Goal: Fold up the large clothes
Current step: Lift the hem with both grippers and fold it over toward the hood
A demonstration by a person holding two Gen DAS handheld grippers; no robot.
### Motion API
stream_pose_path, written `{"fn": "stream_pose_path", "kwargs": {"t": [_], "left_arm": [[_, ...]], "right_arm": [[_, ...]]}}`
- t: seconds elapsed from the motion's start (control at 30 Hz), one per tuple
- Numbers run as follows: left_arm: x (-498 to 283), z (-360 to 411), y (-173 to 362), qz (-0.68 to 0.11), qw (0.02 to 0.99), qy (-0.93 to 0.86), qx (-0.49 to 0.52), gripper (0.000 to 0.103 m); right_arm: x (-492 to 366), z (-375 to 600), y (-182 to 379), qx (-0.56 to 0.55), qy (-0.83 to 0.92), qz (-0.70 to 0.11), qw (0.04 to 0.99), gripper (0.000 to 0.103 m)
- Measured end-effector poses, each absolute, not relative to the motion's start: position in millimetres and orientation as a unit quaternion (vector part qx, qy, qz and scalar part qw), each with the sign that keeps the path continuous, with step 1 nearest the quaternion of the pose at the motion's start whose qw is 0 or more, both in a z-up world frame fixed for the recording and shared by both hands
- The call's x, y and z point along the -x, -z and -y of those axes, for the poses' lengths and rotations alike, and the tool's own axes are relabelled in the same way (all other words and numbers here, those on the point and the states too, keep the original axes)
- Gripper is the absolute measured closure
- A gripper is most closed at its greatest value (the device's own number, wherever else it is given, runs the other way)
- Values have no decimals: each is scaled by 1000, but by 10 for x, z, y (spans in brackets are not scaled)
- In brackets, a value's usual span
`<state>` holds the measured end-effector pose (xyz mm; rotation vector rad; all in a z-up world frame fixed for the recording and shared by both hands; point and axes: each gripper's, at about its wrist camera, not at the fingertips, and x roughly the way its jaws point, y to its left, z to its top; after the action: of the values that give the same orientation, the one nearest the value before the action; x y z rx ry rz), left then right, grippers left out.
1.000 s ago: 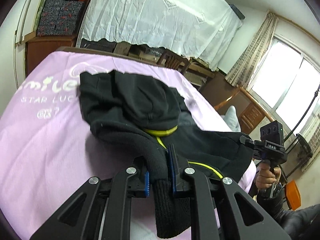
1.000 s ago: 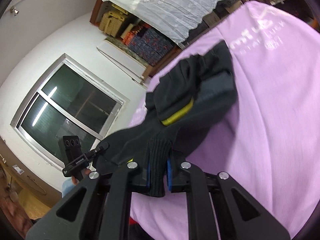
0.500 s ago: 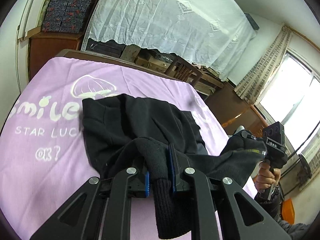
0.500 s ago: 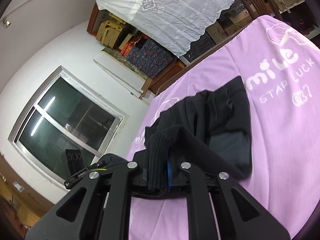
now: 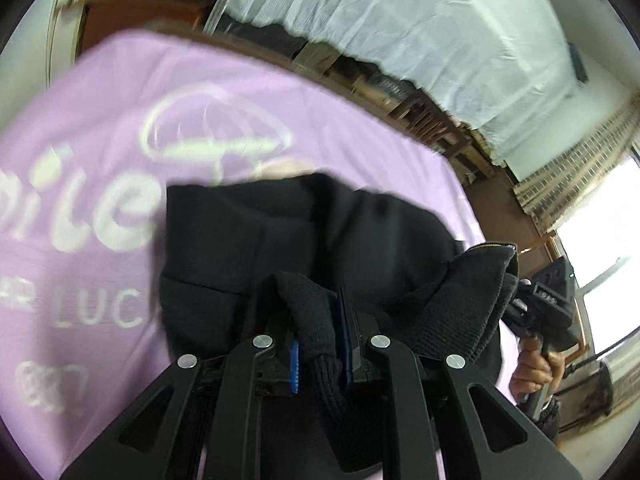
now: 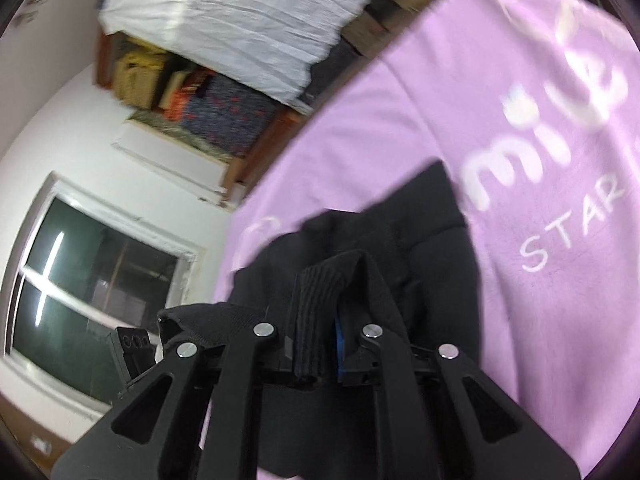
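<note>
Low in the middle of both wrist pictures, a black jacket [image 5: 304, 240] lies bunched on the purple cloth [image 5: 100, 140] that covers the worktop. It is soft and floppy. It bends and sags wherever nothing holds it up, and it looks thick, so it is probably a bit heavy for cloth. The left gripper [image 5: 322, 344] has its fingers pinching a ribbed cuff [image 5: 316, 328], which hangs down between them. The right gripper [image 6: 316, 344] pinches another ribbed band [image 6: 312, 320] the same way. The ribbed parts are thick and grippy, so they look like good places to hold. Smooth parts might slip out more easily. At the right edge of the left picture, a hand [image 5: 534, 372] holds the other tool.
</note>
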<state>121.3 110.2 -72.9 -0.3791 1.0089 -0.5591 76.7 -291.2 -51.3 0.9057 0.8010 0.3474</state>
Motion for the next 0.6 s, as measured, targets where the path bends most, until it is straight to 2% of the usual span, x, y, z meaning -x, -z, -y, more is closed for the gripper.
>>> {"fn": "stream_pose_path", "kwargs": {"t": [0.17, 0.27, 0.3, 0.33, 0.4, 0.5, 0.53, 0.57, 0.6], "left_arm": [[-1165, -1062, 755, -460, 833, 272, 145, 84], [-1131, -1106, 700, -455, 832, 280, 151, 79], [-1091, -1176, 636, -447, 830, 290, 161, 76], [-1059, -1219, 589, -439, 830, 299, 170, 68], [-966, -1345, 442, -415, 829, 321, 193, 60], [-875, -1425, 330, -397, 824, 345, 211, 47], [-862, -1423, 316, -395, 824, 345, 213, 38], [-841, -1447, 302, -391, 831, 333, 213, 16], [-822, -1484, 281, -384, 843, 312, 210, 6]], "right_arm": [[-881, 3004, 914, -468, -185, -383, 775, 92], [-865, 3054, 912, -483, -199, -376, 765, 85], [-841, 3069, 888, -486, -204, -372, 764, 78], [-805, 3093, 848, -491, -214, -364, 762, 72], [-706, 3166, 723, -495, -223, -344, 766, 39], [-519, 3320, 448, -477, -226, -297, 795, 35], [-475, 3379, 391, -475, -223, -286, 802, 35], [-443, 3418, 371, -475, -219, -281, 805, 34], [-414, 3454, 366, -475, -211, -279, 807, 34]]}}
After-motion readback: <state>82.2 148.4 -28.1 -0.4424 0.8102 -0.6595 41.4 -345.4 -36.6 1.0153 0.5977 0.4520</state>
